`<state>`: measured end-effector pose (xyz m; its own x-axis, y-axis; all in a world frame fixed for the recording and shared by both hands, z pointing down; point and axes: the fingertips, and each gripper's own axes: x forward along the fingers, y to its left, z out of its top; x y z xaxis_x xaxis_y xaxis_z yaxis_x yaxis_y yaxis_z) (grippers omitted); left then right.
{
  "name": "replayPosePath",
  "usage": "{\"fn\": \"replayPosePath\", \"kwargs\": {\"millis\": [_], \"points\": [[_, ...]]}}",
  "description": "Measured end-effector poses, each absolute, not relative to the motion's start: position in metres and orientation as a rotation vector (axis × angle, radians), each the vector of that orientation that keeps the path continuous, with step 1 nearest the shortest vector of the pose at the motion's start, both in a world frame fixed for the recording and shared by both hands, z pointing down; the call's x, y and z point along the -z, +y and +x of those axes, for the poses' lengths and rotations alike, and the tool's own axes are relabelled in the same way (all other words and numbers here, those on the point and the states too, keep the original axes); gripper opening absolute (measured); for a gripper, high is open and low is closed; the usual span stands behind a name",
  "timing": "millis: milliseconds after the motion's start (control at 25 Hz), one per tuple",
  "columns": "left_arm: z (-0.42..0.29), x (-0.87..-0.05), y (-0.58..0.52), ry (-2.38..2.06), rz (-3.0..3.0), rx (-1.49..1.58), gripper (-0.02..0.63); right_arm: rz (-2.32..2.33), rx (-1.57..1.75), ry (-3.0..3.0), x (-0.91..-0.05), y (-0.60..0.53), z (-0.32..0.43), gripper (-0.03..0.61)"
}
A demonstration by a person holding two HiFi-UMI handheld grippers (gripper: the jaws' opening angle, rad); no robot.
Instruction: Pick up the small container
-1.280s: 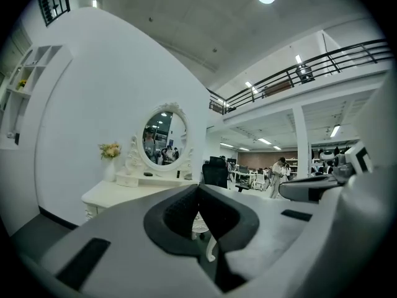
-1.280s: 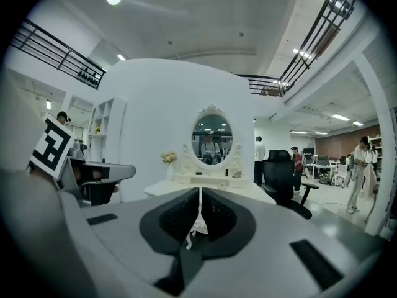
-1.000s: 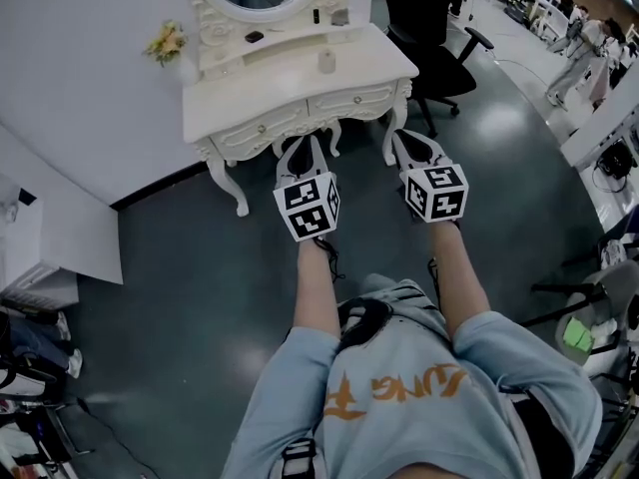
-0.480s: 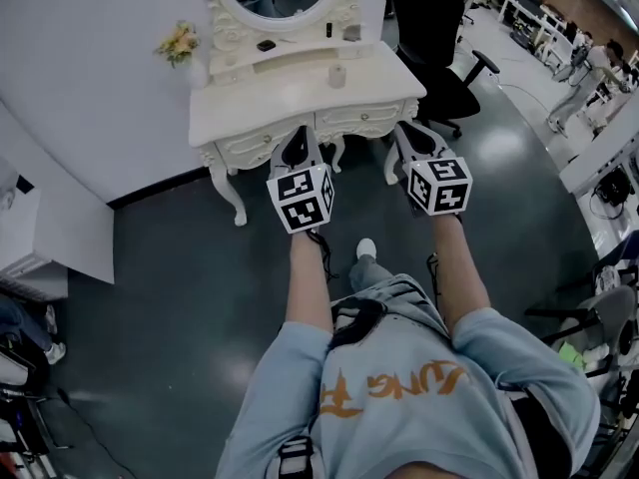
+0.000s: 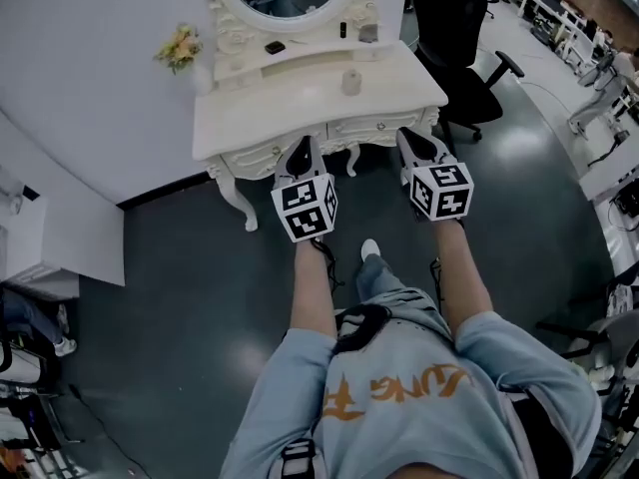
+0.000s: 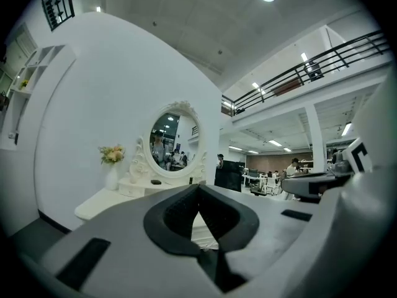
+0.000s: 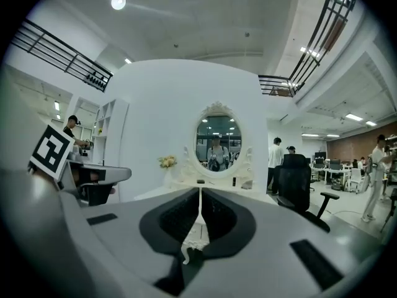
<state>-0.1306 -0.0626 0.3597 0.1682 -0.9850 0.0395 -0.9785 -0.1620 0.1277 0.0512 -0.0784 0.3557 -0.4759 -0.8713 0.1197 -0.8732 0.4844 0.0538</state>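
A small cream container [image 5: 351, 82] stands upright on the white dressing table [image 5: 260, 108], right of its middle. My left gripper [image 5: 303, 154] and right gripper [image 5: 412, 141] hover side by side in front of the table's drawer edge, short of the container. Both are shut with nothing between the jaws. In the left gripper view the shut left gripper [image 6: 198, 190] points at the oval mirror [image 6: 170, 143]. In the right gripper view the shut right gripper [image 7: 200, 192] also faces the mirror [image 7: 216, 143]. I cannot make out the container in either gripper view.
A vase of flowers [image 5: 178, 46] stands at the table's back left. A flat black item [image 5: 274, 47] and a small dark bottle [image 5: 342, 29] sit on the raised shelf under the mirror. A black office chair [image 5: 461, 30] stands right of the table. A white wall lies to the left.
The person has stepped toward the dressing table, which now lies lower and closer in the head view. Both grippers stay shut and side by side, nearer the table's front edge.
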Motion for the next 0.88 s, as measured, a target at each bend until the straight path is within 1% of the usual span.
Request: {"fn": "replayPosePath", "kwargs": {"millis": [280, 560, 880], "points": [[-0.109, -0.416, -0.143, -1.883, 2.199, 0.016, 0.021, 1.540, -0.174, -2.496, -0.401, -0.164, 0.083, 0.031], [-0.093, -0.515, -0.196, -1.786, 1.973, -0.115, 0.021, 1.412, -0.359, -2.371, -0.482, -0.224, 0.093, 0.031], [-0.068, -0.544, -0.293, -1.769, 1.919, -0.168, 0.021, 1.351, -0.428, -2.385, -0.511, -0.331, 0.106, 0.031]]}}
